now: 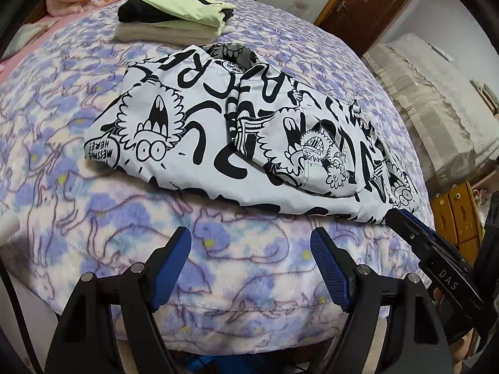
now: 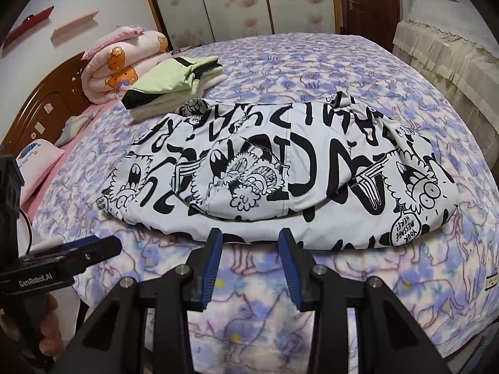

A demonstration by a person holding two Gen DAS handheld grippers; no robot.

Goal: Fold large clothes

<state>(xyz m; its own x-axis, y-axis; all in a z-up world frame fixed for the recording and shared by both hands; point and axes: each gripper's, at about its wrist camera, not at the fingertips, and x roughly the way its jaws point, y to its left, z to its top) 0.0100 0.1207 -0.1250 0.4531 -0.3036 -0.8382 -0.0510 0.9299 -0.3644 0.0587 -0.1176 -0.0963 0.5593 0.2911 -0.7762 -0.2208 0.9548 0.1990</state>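
A large white garment with black cartoon print (image 1: 237, 143) lies partly folded on the bed, its near hem toward me; it also shows in the right wrist view (image 2: 280, 174). My left gripper (image 1: 251, 240) is open and empty, over the blanket just short of the garment's near hem. My right gripper (image 2: 250, 240) is open and empty, its tips at the garment's near hem. The right gripper also shows at the right of the left wrist view (image 1: 405, 221), next to the garment's near right corner. The left gripper shows at the left of the right wrist view (image 2: 103, 246).
A purple floral blanket (image 1: 78, 168) covers the bed. A stack of folded clothes, green and black on top (image 1: 174, 12), lies at the far side. A rolled pink quilt (image 2: 121, 62) and a pink pillow (image 2: 37, 162) sit by the wooden headboard (image 2: 46, 99). A covered cabinet (image 2: 452, 68) stands at the right.
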